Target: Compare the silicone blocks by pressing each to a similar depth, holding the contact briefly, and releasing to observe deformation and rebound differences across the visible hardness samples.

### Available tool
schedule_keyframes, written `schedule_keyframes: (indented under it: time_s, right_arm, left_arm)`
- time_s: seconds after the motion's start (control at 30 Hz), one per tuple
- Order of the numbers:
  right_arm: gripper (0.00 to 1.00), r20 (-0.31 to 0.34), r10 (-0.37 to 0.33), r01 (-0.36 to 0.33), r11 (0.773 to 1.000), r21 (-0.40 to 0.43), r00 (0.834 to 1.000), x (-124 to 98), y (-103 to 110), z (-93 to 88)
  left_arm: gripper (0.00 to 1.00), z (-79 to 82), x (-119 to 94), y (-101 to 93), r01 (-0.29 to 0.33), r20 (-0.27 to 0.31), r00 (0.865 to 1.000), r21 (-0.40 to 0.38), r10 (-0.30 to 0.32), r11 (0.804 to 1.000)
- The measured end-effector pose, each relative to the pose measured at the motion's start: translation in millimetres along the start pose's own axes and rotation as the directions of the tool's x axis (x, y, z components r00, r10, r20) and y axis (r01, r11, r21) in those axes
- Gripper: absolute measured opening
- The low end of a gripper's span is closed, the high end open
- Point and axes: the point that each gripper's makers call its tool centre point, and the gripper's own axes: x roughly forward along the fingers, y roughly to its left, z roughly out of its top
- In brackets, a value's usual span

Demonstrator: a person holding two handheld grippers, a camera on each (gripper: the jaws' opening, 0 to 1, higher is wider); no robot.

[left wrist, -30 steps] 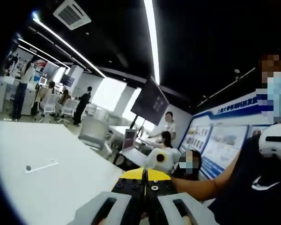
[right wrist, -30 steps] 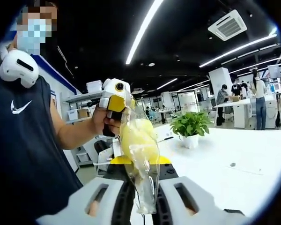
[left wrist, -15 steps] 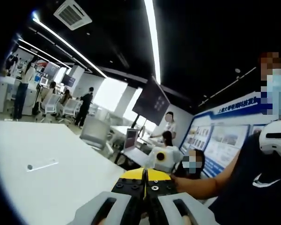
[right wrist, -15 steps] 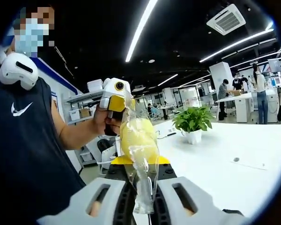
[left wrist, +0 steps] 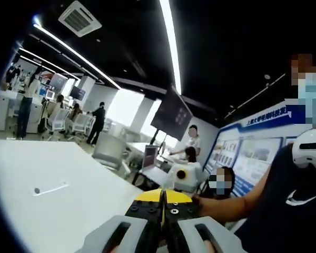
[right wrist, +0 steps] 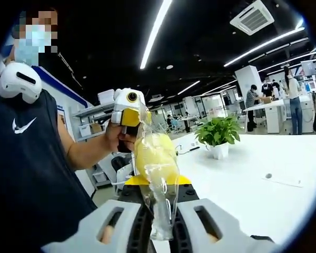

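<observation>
A broad white table [left wrist: 68,205] spreads across the lower left of the left gripper view and the lower right of the right gripper view. A small dark round spot [left wrist: 37,191] lies on its top, with a thin pale strip [left wrist: 53,187] just beside it; the same pair appears toward the right edge of the right gripper view. A potted green plant [right wrist: 218,138] in a white pot stands on the table farther back. A dark cable [right wrist: 187,150] lies near the plant, on the table's edge.

Both views are facing each other, tilted up toward the ceiling; each is catching the person [left wrist: 284,205] and the white worktop [right wrist: 263,184] close by.
</observation>
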Motion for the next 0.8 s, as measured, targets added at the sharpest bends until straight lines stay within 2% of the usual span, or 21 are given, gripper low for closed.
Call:
schedule_keyframes:
  time_s: [0.3,0.43,0.5,0.57,0.63,0.8]
  right_arm:
    - [0.0,-0.012,0.008,-0.008,1.0,-0.006,1.0,1,1,0.2]
    - [0.01,-0.011,0.009,-0.009,1.0,-0.006,1.0,2,-1,-1.3]
    - [0.01,-0.02,0.008,-0.008,1.0,-0.008,1.0,2,-3,-5.1]
    - [0.01,-0.028,0.005,-0.005,1.0,-0.012,1.0,1,-6,-12.1]
    - [0.01,-0.042,-0.002,0.001,1.0,-0.021,0.999,0,-11,-22.1]
    - [0.01,-0.078,-0.008,0.007,1.0,-0.012,0.997,0,-15,-48.1]
  left_arm:
    - [0.0,0.3,-1,1.3,-0.006,0.012,1.0,0.022,0.006,1.0]
    - [0.0,-0.7,-1,2.8,-0.028,0.004,1.0,0.074,0.028,0.997]
    - [0.0,-4.2,-1,7.2,-0.046,-0.006,0.999,0.124,0.047,0.991]
    - [0.0,-10.9,0,9.3,-0.048,-0.014,0.999,0.125,0.05,0.991]
    - [0.0,-18.7,0,14.2,-0.051,-0.023,0.998,0.161,0.055,0.986]
    - [0.0,-46.5,-3,25.9,-0.045,-0.031,0.998,0.134,0.049,0.99]
